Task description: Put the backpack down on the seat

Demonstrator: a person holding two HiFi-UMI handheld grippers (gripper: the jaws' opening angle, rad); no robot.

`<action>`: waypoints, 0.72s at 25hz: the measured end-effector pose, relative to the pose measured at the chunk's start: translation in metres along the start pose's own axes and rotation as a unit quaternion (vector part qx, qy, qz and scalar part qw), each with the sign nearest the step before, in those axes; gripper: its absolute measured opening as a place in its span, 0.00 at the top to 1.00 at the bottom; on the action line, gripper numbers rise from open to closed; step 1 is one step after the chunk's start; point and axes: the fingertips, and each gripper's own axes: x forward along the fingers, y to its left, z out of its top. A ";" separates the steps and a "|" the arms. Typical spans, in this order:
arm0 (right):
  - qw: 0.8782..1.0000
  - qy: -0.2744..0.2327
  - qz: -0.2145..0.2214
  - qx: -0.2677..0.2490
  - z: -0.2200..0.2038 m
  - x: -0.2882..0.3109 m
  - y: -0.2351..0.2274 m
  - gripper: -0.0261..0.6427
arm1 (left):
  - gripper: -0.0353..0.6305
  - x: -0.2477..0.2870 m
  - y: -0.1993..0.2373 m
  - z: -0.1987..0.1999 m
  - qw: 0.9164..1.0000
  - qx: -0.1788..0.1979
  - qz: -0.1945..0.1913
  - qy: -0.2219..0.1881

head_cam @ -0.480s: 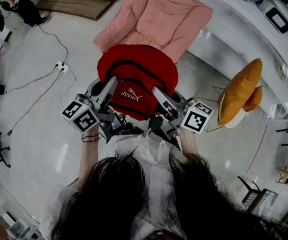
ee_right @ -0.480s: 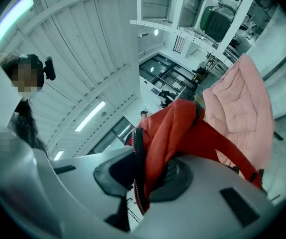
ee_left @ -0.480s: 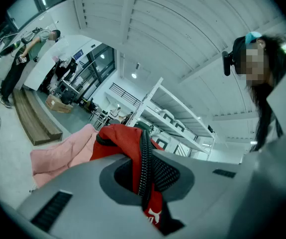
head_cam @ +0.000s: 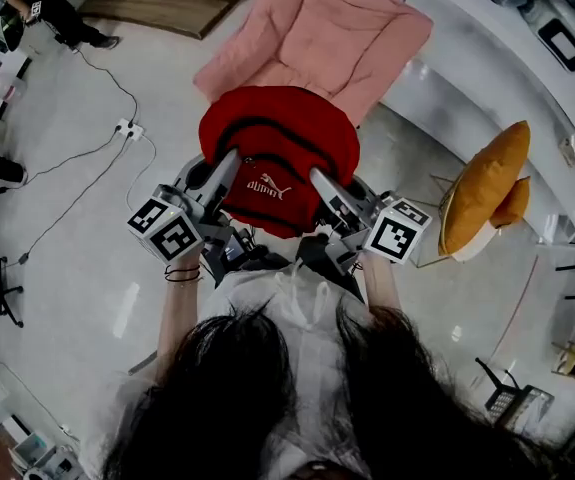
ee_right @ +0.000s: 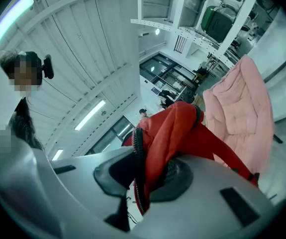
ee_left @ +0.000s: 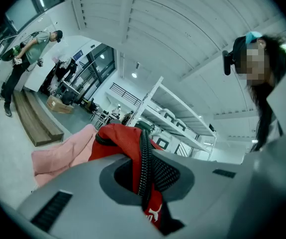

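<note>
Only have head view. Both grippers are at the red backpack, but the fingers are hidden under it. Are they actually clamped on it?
Observer: Left gripper view shows the left gripper shut on the backpack. It pinches red fabric along a black zipper.
Operator: Right one?
Observer: The right gripper is also shut. Its view shows a fold of red fabric clamped between the fingers.
Operator: Anything hanging loose?
Observer: Right gripper view shows what looks like a red strap running off the bag to the lower right, in front of the pink chair.

Lab hall, white shelving (ee_left: pixel 182 116), floor power strip (head_cam: pixel 128 128), ribbed ceiling (ee_left: pixel 147 29)
</note>
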 end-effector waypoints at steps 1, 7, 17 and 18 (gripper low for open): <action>1.000 0.002 0.000 -0.001 0.003 -0.002 -0.004 0.86 | 0.88 0.004 -0.001 -0.002 1.000 0.000 0.001 -0.002; 1.000 0.019 0.011 -0.006 0.022 -0.014 -0.025 0.86 | 0.88 0.028 -0.009 -0.012 1.000 0.000 0.024 -0.008; 0.998 0.047 0.045 -0.019 0.030 -0.019 -0.024 0.86 | 0.88 0.031 -0.018 -0.013 0.997 0.013 0.063 -0.037; 0.997 0.050 0.049 -0.020 0.031 -0.020 -0.025 0.86 | 0.88 0.033 -0.018 -0.013 0.997 0.015 0.069 -0.041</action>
